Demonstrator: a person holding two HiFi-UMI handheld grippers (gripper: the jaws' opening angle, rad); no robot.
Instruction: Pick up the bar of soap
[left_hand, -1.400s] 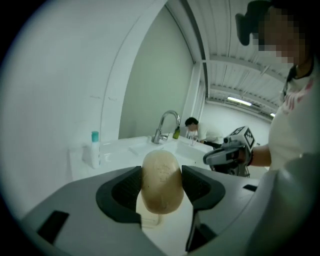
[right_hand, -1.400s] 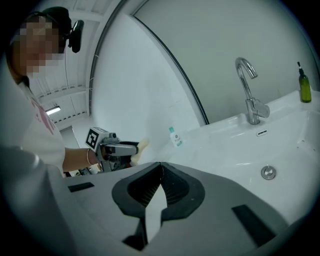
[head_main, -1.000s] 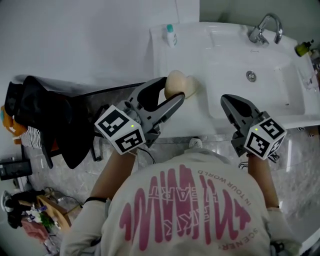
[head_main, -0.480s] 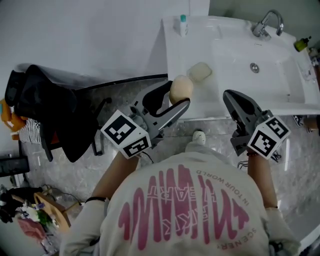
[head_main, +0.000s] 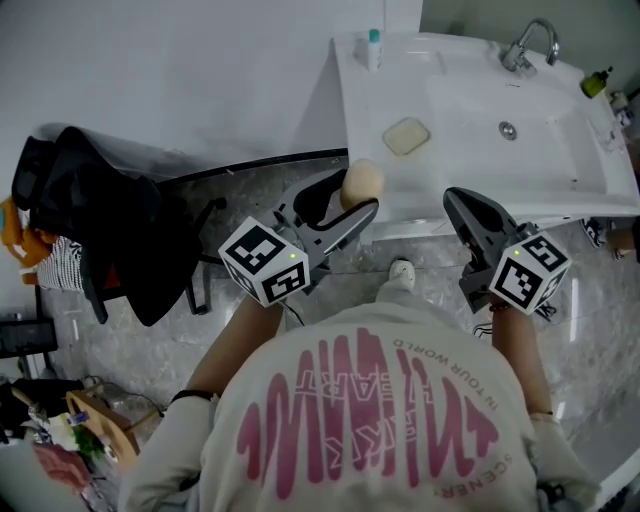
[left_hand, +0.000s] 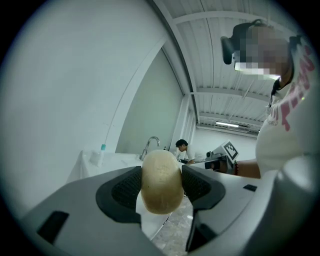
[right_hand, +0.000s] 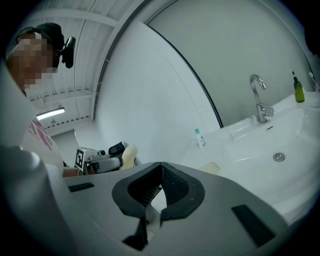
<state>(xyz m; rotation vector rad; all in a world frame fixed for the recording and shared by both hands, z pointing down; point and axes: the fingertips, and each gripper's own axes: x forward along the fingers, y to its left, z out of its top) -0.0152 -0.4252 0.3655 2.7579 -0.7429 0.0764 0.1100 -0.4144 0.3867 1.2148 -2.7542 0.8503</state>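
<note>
Soap is in my grasp on the left side: my left gripper (head_main: 358, 193) has its jaws pressed against both flanks of the bar of soap (left_hand: 161, 182), a rounded cream lump that stands out above and below the ribbed pads. I hold it in the air just off the front left corner of the sink (head_main: 560, 165), over the marbled floor (head_main: 250, 190), touching nothing but the jaws.

My right gripper (head_main: 458, 198) hangs before the sink's front edge with its jaws closed together, pads meeting at the tips and nothing between them.

The basin is bare apart from its drain (head_main: 508, 130), below the faucet (head_main: 525, 45). On the flat ledge left of the basin lies a pale squarish dish or pad (head_main: 406, 136); I cannot tell which, and nothing rests on it. A small bottle with a teal cap (head_main: 373, 48) stands at the ledge's back corner, and a green bottle (head_main: 596, 82) stands at the far right side.
</note>
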